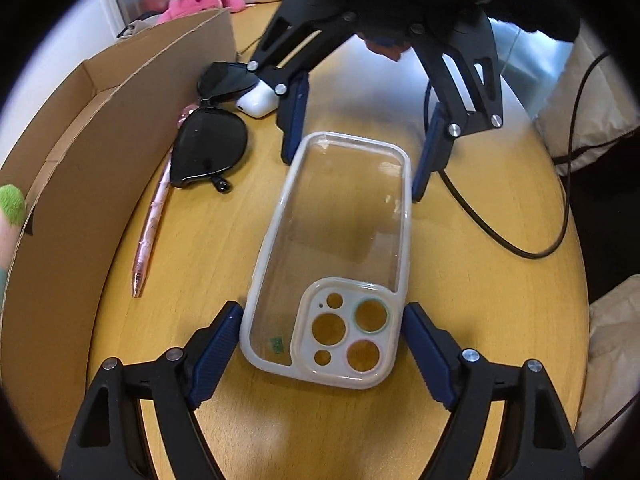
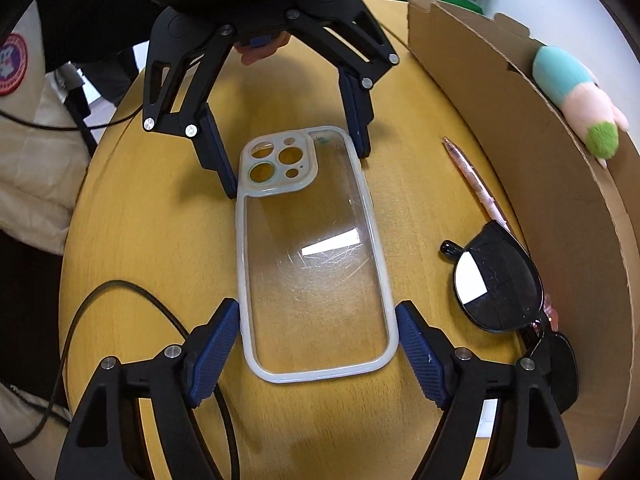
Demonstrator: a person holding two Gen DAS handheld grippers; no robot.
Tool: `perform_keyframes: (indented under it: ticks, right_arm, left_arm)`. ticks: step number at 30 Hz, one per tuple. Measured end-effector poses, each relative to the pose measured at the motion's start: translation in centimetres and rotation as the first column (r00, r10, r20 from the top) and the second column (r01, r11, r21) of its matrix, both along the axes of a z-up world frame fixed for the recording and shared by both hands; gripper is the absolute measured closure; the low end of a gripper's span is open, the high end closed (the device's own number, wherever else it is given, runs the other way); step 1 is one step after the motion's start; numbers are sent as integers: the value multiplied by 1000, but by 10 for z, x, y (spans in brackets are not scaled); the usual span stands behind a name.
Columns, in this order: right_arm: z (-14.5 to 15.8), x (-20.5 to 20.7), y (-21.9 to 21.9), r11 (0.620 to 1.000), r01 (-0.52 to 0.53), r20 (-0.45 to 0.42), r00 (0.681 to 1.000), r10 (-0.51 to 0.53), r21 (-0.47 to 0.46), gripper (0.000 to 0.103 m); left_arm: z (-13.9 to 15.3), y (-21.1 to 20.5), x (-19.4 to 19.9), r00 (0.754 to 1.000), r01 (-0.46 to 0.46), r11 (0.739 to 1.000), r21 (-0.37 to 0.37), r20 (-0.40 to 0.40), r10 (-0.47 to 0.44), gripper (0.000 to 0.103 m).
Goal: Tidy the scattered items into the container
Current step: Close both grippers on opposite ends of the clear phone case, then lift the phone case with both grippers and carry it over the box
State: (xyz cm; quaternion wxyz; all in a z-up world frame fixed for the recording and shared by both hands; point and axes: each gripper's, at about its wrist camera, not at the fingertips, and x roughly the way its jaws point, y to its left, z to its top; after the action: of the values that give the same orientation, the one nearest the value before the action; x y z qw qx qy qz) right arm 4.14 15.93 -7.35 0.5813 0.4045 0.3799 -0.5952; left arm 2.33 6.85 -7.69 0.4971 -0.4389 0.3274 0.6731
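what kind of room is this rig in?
Probably an office or lab desk, not a kitchen: a round wooden table with a power cable trailing across it, a cardboard box as the container, and plush toys behind.

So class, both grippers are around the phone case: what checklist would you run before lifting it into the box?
1. Left gripper straddles the camera-cutout end of the phone case: ok.
2. Right gripper straddles the plain end: ok.
3. Pads pressing on the case rim: cannot tell.
4. Cardboard box stands beside the case, top open: ok.
5. Table between case and box free for sliding: not ok; sunglasses and pink pen lie there, so lifting over seems wiser.
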Motion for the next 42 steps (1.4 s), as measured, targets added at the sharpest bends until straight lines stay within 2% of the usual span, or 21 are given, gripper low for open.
perform_keyframes:
  ticks: [3, 5, 8, 13, 19, 24, 26, 30, 36, 39, 42]
  right_arm:
    - [4, 1, 6, 1000, -3, 11, 1000, 3, -6, 20]
    - [14, 0, 11, 1000, -3, 6, 1000, 3, -17, 20]
    - [40, -6, 16, 999, -16, -9, 1000, 16, -35, 20]
    - [102, -32, 15, 998, -37, -86, 996, 32, -56, 20]
    - [177, -83, -18, 995, -62, -170, 984, 48, -76, 20]
    - [203, -128, -51, 995, -84, -234, 970, 71, -45, 20]
    - [205, -145, -64, 996, -87, -246, 966, 78, -27, 20]
    - [191, -185, -92, 996, -88, -247, 965, 86, 5, 20]
    - [144, -235, -119, 997, -81, -157, 984, 79, -6, 20]
    - [112, -253, -128, 997, -81, -108, 991, 80, 2, 20]
    - [85, -266, -136, 997, -77, -74, 994, 77, 3, 20]
  left_arm:
    - [4, 3, 2, 1000, 1, 1000, 7, -16, -1, 23]
    - [17, 3, 2, 999, -8, 999, 35, -44, 10, 23]
    - [51, 2, -1, 994, -11, 997, 72, -111, 19, 23]
    - [114, -10, -18, 972, 1, 997, 82, -234, 18, 23]
    - [181, -33, -53, 943, -1, 998, 70, -331, 24, 23]
    - [208, -57, -85, 916, -26, 1000, 8, -400, 27, 23]
    - [208, -60, -101, 913, -42, 999, -22, -407, 30, 23]
    - [189, -70, -143, 926, -81, 994, -71, -374, 49, 23]
    - [133, -86, -199, 961, -115, 987, -113, -266, 81, 23]
    - [104, -94, -217, 973, -117, 983, -140, -214, 85, 23]
    - [86, -106, -238, 982, -114, 977, -180, -173, 83, 23]
